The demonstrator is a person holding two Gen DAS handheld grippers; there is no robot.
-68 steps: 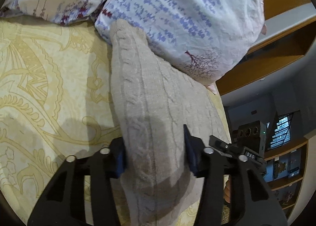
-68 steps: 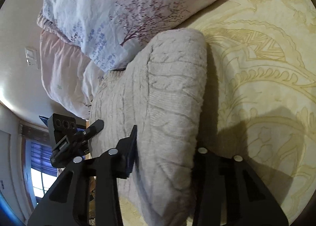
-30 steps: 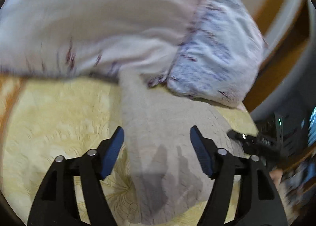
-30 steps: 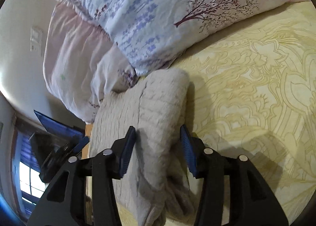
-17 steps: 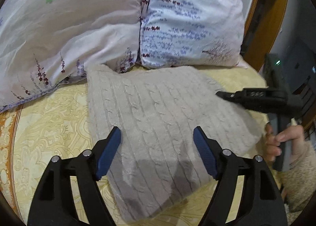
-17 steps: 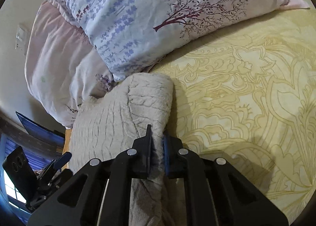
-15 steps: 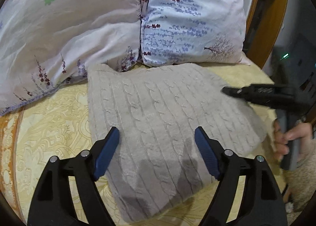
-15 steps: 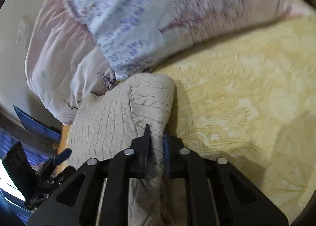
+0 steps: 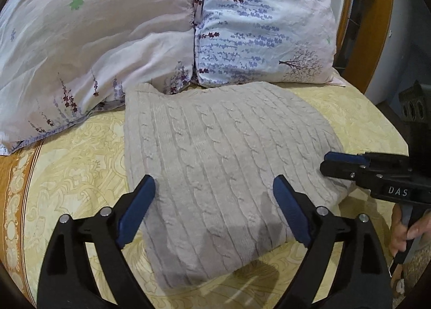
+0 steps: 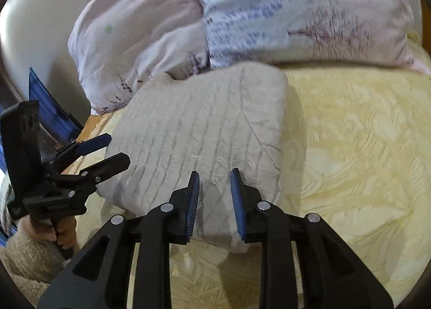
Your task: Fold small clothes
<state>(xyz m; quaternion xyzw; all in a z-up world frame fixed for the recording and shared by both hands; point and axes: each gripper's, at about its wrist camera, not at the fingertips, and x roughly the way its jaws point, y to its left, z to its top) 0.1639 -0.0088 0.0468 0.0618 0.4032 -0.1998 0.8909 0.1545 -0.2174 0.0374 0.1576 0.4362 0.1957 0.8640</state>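
A beige cable-knit sweater [image 9: 223, 163] lies folded into a thick, roughly rectangular pad on the yellow patterned bed [image 9: 78, 163]. Its far edge touches 2 floral pillows [image 9: 258, 26], and the knit ribs run from that edge toward the near edge of the bed. In the left wrist view its long axis slants from the far left corner to the near right; the near edge is rounded and soft.

The left hand-held gripper [image 9: 214, 210] hovers over the near part of the sweater with its jaws wide, having just been opening; the blue pads stand apart from the knit and press on nothing.

The right hand-held gripper [image 10: 214, 198] is over the sweater's near right corner, jaws narrow and lately opened a little. A hump of knit shows in the gap, yet the pads do not pinch it.

The letters "DAS" are readable in white on the right hand-held gripper's black body in the left wrist view.
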